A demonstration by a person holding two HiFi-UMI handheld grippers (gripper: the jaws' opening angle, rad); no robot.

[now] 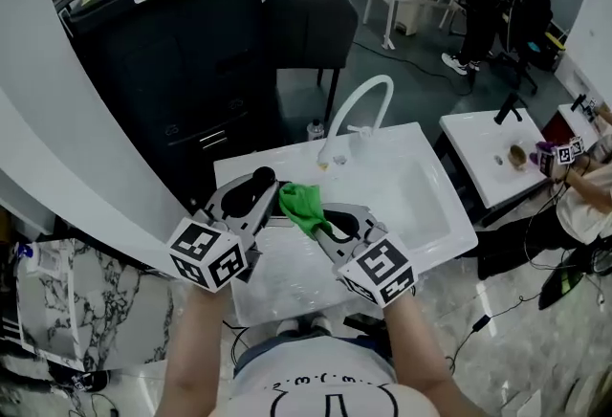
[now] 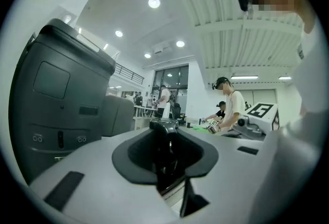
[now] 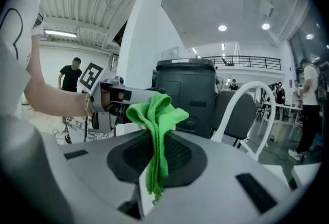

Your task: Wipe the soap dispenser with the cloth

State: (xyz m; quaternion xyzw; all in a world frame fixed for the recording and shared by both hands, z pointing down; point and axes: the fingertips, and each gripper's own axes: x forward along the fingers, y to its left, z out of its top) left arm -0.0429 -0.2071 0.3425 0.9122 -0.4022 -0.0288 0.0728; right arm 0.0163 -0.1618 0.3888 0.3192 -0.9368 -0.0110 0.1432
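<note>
Both grippers hang side by side over a white sink (image 1: 435, 214). In the left gripper view a dark, narrow object with a pump-like top, apparently the soap dispenser (image 2: 165, 142), stands clamped between the jaws of my left gripper (image 2: 167, 159). My right gripper (image 3: 154, 164) is shut on a bright green cloth (image 3: 157, 115), which bunches above the jaws and hangs down between them. In the head view the cloth (image 1: 300, 202) sits between the left gripper (image 1: 260, 195) and the right gripper (image 1: 323, 217), close to the left jaws. The dispenser's body is mostly hidden there.
A curved white faucet (image 1: 360, 107) rises at the sink's far edge. Behind it stand a tall black cabinet (image 1: 163, 52) and a dark chair (image 1: 308, 28). A second white basin (image 1: 492, 152) lies to the right. People stand at tables far back.
</note>
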